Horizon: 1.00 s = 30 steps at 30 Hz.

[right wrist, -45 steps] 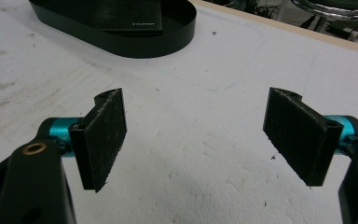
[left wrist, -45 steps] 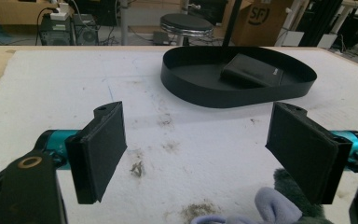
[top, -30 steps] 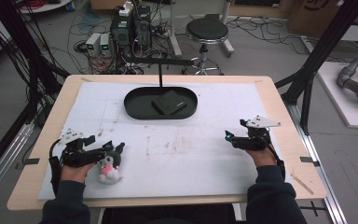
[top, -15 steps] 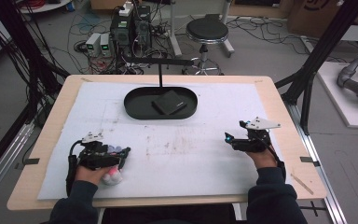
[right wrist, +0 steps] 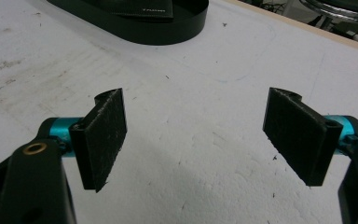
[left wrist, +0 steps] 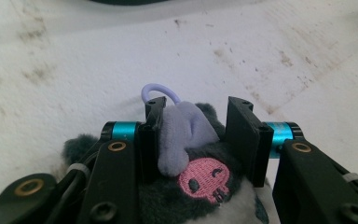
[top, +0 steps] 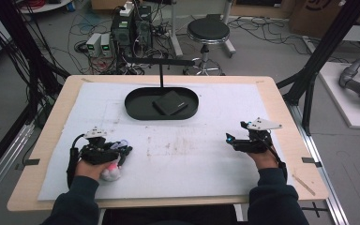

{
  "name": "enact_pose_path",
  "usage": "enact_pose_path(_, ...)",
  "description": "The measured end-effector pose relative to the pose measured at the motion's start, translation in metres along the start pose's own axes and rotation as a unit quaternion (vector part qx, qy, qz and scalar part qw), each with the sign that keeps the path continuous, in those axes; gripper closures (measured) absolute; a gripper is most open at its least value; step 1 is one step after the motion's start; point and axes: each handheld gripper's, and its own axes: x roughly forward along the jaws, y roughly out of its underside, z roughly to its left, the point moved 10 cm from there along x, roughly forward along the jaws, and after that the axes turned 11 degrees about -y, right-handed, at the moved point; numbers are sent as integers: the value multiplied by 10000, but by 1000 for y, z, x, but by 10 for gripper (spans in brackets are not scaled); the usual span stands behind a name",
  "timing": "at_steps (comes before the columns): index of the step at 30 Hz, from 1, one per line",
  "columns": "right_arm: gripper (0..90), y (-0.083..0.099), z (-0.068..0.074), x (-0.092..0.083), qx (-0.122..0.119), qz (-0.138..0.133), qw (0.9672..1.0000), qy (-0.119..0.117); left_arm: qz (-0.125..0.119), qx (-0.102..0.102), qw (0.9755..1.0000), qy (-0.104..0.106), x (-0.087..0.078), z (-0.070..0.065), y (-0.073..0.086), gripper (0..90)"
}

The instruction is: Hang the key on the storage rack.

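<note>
Near side of the black tray [top: 136,108], off to its left, the left gripper [left wrist: 196,140] straddles a plush toy [left wrist: 200,186]: jaws narrowed round its lilac ear, one touching, other w/ a small gap, prob. to get a soft, sure hold. Right gripper [right wrist: 205,140] waits tray's near right, jaws wide, holding nothing.

A white mat [top: 206,136], stained brown near its centre, is covering a wooden table [top: 281,103]. Beyond the table's far edge, a black round stool [top: 208,32] is standing on the grey floor, near power supplies [top: 99,44] and tangled cables [top: 262,26]. Black frame posts [top: 323,51] are flanking the table.
</note>
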Motion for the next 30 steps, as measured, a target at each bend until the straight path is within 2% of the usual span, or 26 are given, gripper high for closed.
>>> enact_pose_path(2,220,0,0,0,-1,6,10000,0,-228,342,9992,-4,-1,0,-9,586)
enact_pose_path(4,220,1,0,1,37,20,10000,-16,-279,373,9989,-34,3,2,-11,559)
enact_pose_path(5,220,0,0,1,33,14,10000,-12,-214,370,9991,-59,8,4,-10,538)
enact_pose_path(6,220,0,0,1,33,14,10000,-12,-100,348,9993,-82,12,4,-7,538)
enact_pose_path(7,220,0,0,1,23,11,10000,-17,41,315,9994,-152,17,6,-3,397)
enact_pose_path(8,219,0,0,1,17,18,10000,-13,139,239,9993,-244,20,7,-1,306)
enact_pose_path(9,220,0,0,1,26,13,10000,-15,168,125,9986,-494,20,11,-1,263)
enact_pose_path(12,220,0,0,1,12,6,10000,-21,-77,42,9973,-729,13,13,-6,260)
enact_pose_path(13,220,0,0,2,22,6,10000,-24,-123,39,9961,-869,8,13,-8,250)
enact_pose_path(14,220,0,0,2,22,6,10000,-24,-123,39,9961,-869,8,13,-8,250)
enact_pose_path(16,220,0,0,2,8,18,10000,-19,-78,-32,9947,-1029,3,14,-6,249)
enact_pose_path(21,220,0,1,1,21,11,10000,-23,-33,-243,9887,-1481,-11,19,1,253)
enact_pose_path(23,220,0,1,1,22,12,10000,-25,23,-316,9883,-1490,-13,18,6,253)
enact_pose_path(26,220,0,1,1,-5,16,10000,-37,108,-490,9895,-1358,-11,16,11,253)
enact_pose_path(30,220,-1,2,1,-2,10,10000,-35,314,-514,9905,-1239,-4,13,17,225)
